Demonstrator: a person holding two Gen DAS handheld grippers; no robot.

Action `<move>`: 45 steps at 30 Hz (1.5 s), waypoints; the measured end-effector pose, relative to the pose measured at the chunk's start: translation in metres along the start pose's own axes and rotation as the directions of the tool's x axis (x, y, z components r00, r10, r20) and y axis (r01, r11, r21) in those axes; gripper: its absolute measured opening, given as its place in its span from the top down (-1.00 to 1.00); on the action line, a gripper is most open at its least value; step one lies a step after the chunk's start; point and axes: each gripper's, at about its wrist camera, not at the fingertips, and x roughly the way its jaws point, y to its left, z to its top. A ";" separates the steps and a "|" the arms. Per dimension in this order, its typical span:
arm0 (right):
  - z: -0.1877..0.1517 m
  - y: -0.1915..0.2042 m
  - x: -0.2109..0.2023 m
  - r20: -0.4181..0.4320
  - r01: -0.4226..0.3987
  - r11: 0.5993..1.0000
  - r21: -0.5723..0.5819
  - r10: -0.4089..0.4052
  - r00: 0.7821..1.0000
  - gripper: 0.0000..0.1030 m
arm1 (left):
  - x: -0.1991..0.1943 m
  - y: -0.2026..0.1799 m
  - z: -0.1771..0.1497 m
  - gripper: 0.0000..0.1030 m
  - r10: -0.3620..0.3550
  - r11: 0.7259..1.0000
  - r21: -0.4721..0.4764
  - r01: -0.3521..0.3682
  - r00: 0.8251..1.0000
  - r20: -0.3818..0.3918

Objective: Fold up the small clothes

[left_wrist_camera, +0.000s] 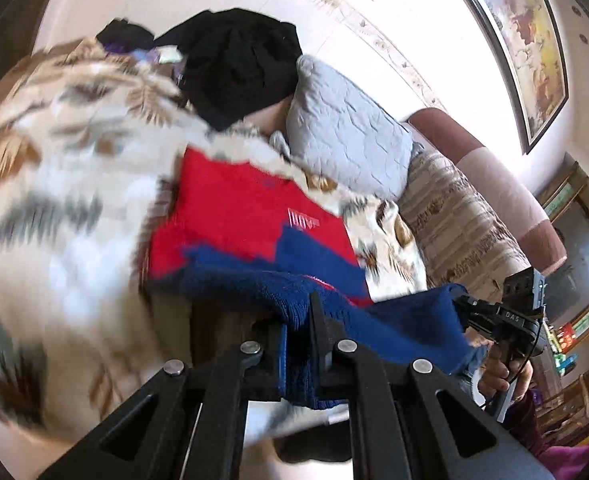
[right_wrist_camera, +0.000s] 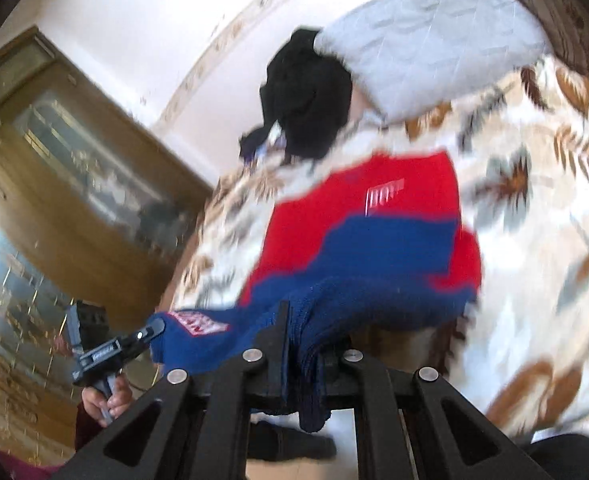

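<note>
The sweater (left_wrist_camera: pixel 250 216), a red and blue knit, lies partly on the leaf-print blanket (left_wrist_camera: pixel 54 200), its blue hem edge lifted off the bed and stretched between the two grippers. In the left wrist view the left gripper (left_wrist_camera: pixel 298 320) sits at 6 o'clock with its jaws clamped tight on a bunched fold of the blue hem, the knit squeezed between the pads and spilling out below them. At 4 o'clock the right gripper (left_wrist_camera: pixel 460 308) pinches the other end of the same hem, a hand (left_wrist_camera: pixel 498 372) wrapped around its handle.

In the right wrist view the right gripper (right_wrist_camera: pixel 298 328) is likewise closed hard on the blue edge at 6 o'clock, and the left gripper (right_wrist_camera: pixel 154 330) shows at 8 o'clock, holding the corner with the red patch. The red body of the sweater (right_wrist_camera: pixel 374 208) runs toward 12 o'clock across the blanket (right_wrist_camera: pixel 534 200).

Beyond the sweater, at 12 o'clock, lie a pile of black clothes (left_wrist_camera: pixel 238 64) and a grey quilted pillow (left_wrist_camera: pixel 350 132) just beside it. Both views are blurred.
</note>
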 end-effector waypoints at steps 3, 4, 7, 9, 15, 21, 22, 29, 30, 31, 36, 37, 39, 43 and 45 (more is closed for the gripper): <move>0.040 -0.013 0.023 0.030 0.004 0.999 0.041 -0.005 1.000 0.80 | 0.028 0.002 0.041 0.83 0.020 1.000 -0.002 -0.020 1.000 -0.001; 0.055 -0.020 0.036 0.038 0.012 0.998 0.058 -0.014 0.999 0.80 | 0.040 0.005 0.055 0.83 0.032 0.999 -0.008 -0.032 0.999 0.000; 0.092 -0.041 0.087 0.057 0.045 0.992 0.118 -0.052 0.997 0.80 | 0.078 0.015 0.092 0.83 0.058 0.998 -0.034 -0.058 0.998 0.000; 0.110 -0.064 0.110 0.067 0.060 0.985 0.165 -0.072 0.995 0.80 | 0.108 0.031 0.114 0.83 0.080 0.994 -0.070 -0.079 0.997 0.002; 0.138 -0.145 0.195 -0.001 0.057 0.935 0.349 -0.060 0.998 0.72 | 0.203 0.091 0.141 0.79 0.154 0.969 -0.187 -0.163 0.986 -0.063; 0.121 -0.197 0.201 0.017 -0.015 0.865 0.501 0.008 1.000 -0.23 | 0.220 0.117 0.132 0.25 0.112 0.953 -0.284 -0.107 0.994 -0.001; 0.118 -0.199 0.185 0.072 -0.039 0.861 0.507 0.002 0.997 -0.42 | 0.212 0.116 0.131 -0.09 0.100 0.954 -0.289 -0.079 0.993 0.057; 0.112 -0.146 0.158 0.015 0.107 0.967 0.232 -0.114 0.993 -0.09 | 0.187 0.080 0.117 -0.38 0.186 0.967 -0.195 -0.164 0.977 0.100; 0.110 -0.134 0.167 -0.031 0.131 0.975 0.181 -0.128 0.991 0.03 | 0.191 0.073 0.113 -0.38 0.189 0.970 -0.169 -0.173 0.978 0.085; 0.110 -0.126 0.178 -0.073 0.158 0.977 0.145 -0.149 0.986 0.24 | 0.196 0.065 0.107 -0.38 0.197 0.972 -0.141 -0.187 0.978 0.060; 0.119 -0.138 0.236 -0.180 0.406 0.908 0.098 -0.385 0.905 0.25 | 0.225 0.066 0.086 -0.38 0.342 0.938 -0.032 -0.345 0.936 -0.080; 0.120 -0.145 0.240 -0.181 0.435 0.895 0.098 -0.414 0.892 0.33 | 0.229 0.066 0.082 -0.38 0.380 0.925 0.019 -0.380 0.921 -0.082; 0.120 -0.143 0.230 -0.165 0.407 0.903 0.135 -0.384 0.908 0.36 | 0.226 0.054 0.078 -0.38 0.440 0.896 0.099 -0.433 0.896 -0.067; 0.099 -0.108 0.181 -0.067 0.326 0.943 0.061 -0.322 0.944 0.29 | 0.206 0.028 0.065 -0.43 0.443 0.889 0.144 -0.436 0.896 -0.022; 0.085 -0.092 0.163 -0.053 0.323 0.946 0.026 -0.321 0.945 0.29 | 0.198 0.007 0.053 -0.50 0.456 0.876 0.184 -0.446 0.890 -0.013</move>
